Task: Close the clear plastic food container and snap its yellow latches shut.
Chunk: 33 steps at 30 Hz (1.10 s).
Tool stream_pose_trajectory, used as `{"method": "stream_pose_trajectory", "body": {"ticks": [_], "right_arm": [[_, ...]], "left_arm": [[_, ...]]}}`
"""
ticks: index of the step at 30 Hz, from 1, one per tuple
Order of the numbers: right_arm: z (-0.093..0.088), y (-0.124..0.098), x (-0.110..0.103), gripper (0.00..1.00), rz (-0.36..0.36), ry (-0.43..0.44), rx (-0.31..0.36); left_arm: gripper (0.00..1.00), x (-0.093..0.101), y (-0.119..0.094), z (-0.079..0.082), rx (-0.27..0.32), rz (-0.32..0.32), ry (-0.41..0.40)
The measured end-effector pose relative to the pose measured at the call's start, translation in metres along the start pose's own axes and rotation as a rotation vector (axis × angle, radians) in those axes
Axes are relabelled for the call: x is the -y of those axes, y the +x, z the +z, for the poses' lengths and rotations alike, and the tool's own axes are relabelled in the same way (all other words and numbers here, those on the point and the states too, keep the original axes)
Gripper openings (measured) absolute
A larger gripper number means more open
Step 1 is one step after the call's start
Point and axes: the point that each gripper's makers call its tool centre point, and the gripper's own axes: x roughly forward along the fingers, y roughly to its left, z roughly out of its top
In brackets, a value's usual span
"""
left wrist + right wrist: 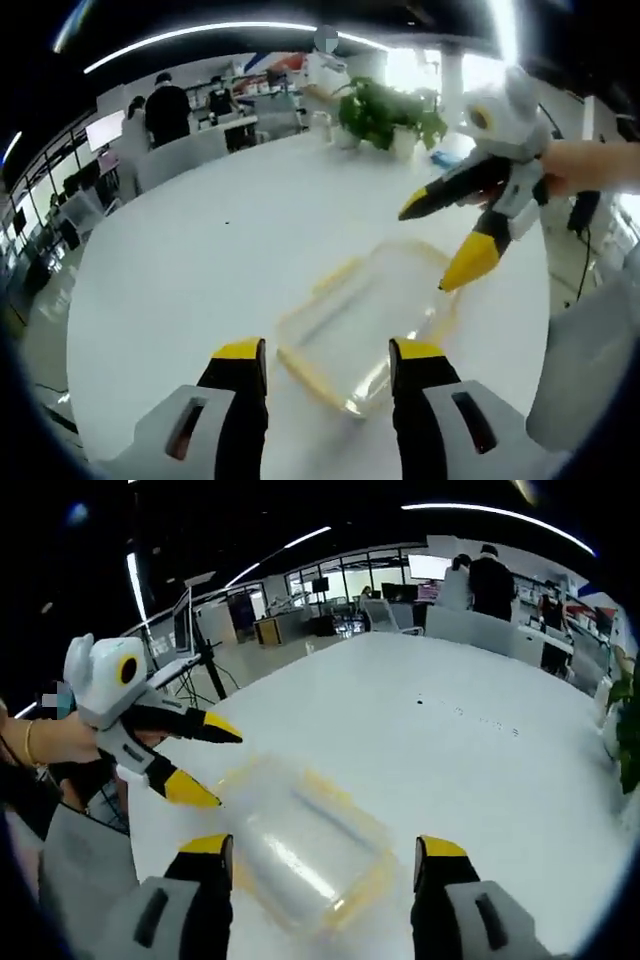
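Lying flat on the big white table (pixel 200 260) is the clear plastic container (pixel 365 325), its rim edged in yellow, near the table's close edge. Seen from the left gripper view, the left gripper (pixel 328 362) hovers just short of the container's near end, its two yellow-tipped jaws held wide, one on either side of that end without touching it. Coming in from the right, the right gripper (pixel 440 245) hangs above the container's far right corner, jaws spread apart, with a hand (pixel 590 165) gripping its handle. A potted plant (pixel 385 112) stands at the far end of the table, and people stand by desks beyond it.

From the right gripper view, the container (pixel 305 850) looks blurred, so I cannot say for sure whether its lid is seated or its latches are down. The right gripper (pixel 325 860) frames it with jaws wide, and the left gripper (pixel 205 765) comes in from the left, open, its lower tip just over the container's edge.
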Motion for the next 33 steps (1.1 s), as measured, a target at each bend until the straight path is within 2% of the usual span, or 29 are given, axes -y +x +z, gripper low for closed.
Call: {"method": "stream_pose_trajectory", "body": {"ticks": [6,10,12,13,14,18,21,24,27,33], "right_arm": [[-0.012,-0.003,0.004,0.68,-0.017,0.056,-0.008],[-0.01,-0.003,0.003,0.65,-0.02,0.146,0.037],[-0.012,-0.002,0.004,0.64,-0.025,0.154,0.03],[-0.013,-0.002,0.003,0.63,-0.024,0.151,0.025],[-0.015,-0.002,0.002,0.63,-0.024,0.146,0.013],[-0.02,-0.001,0.002,0.6,-0.039,0.166,0.008],[-0.027,0.001,0.004,0.56,-0.043,0.178,-0.012],[-0.03,0.003,0.003,0.55,-0.042,0.173,-0.025],[-0.029,0.004,0.001,0.53,-0.034,0.178,-0.018],[-0.028,0.007,-0.001,0.52,-0.023,0.206,-0.019]], "left_arm": [[0.46,-0.004,0.0,-0.007,0.002,0.004,-0.089],[0.46,-0.004,0.0,-0.013,-0.006,0.003,-0.139],[0.46,-0.007,0.001,-0.021,-0.036,0.017,-0.151],[0.47,-0.007,0.001,-0.022,-0.035,0.011,-0.15],[0.47,-0.008,0.001,-0.021,-0.024,0.013,-0.189],[0.44,-0.006,0.002,-0.022,-0.007,0.0,-0.245],[0.41,-0.003,0.004,-0.023,0.0,-0.031,-0.32],[0.4,-0.004,0.006,-0.023,0.006,-0.036,-0.331],[0.36,0.001,0.007,-0.022,0.007,-0.069,-0.35],[0.36,0.001,0.009,-0.024,0.017,-0.06,-0.392]]}}
